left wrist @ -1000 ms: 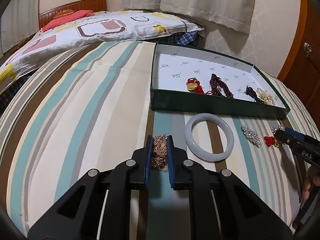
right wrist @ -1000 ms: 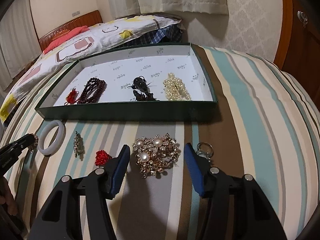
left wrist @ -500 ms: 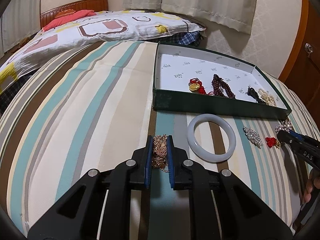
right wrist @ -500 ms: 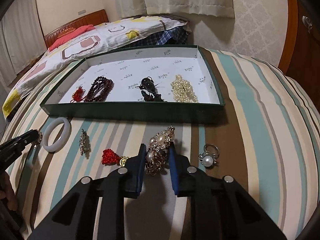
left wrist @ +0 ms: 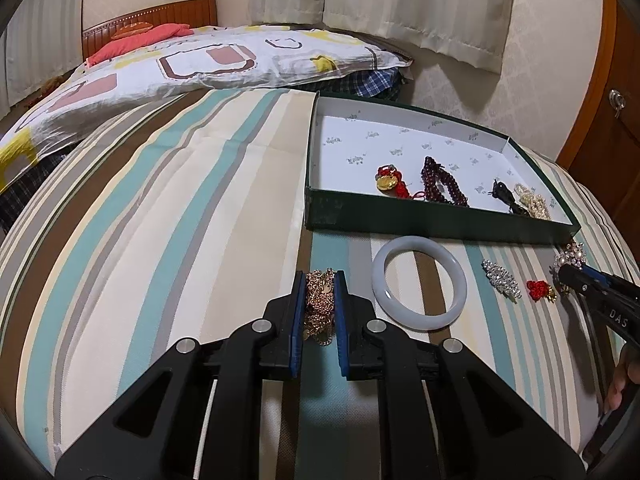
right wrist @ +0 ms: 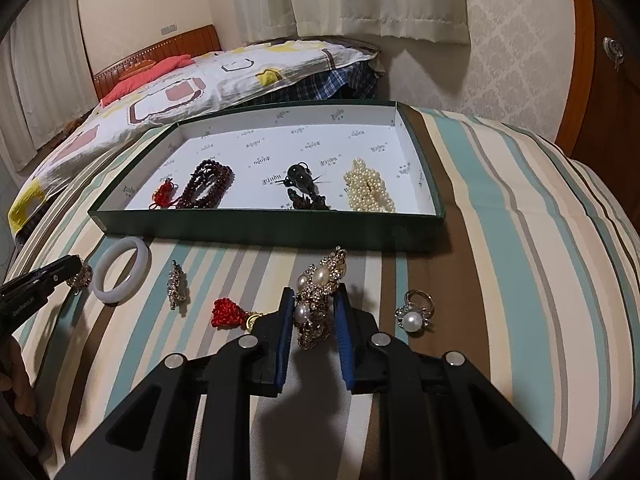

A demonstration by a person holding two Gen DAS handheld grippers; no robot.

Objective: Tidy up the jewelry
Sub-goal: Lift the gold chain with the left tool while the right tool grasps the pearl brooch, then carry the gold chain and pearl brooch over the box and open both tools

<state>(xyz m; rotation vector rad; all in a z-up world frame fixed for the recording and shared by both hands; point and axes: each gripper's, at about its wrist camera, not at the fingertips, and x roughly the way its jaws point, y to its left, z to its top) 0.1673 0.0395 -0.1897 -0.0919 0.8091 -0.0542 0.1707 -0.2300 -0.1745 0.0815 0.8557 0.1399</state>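
Now, left gripper [left wrist: 319, 312]: squeezed tight on the gold chain [left wrist: 320, 306], down on the striped bedspread [left wrist: 180, 220].
Right gripper [right wrist: 313, 320]: jaws just closed, pinching the pearl brooch [right wrist: 318, 296].
Green box [right wrist: 280, 232]: just behind the brooch.
White bangle [left wrist: 419, 282]: just beside the chain.

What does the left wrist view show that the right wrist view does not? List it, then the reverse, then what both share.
Only the left wrist view: the left hand-held gripper shut on a gold chain, seen close.
Only the right wrist view: a pearl ring on the striped cover, and the right hand-held gripper shut on a pearl brooch, seen close.
Both: the green box, white bangle, crystal brooch, red knot charm.
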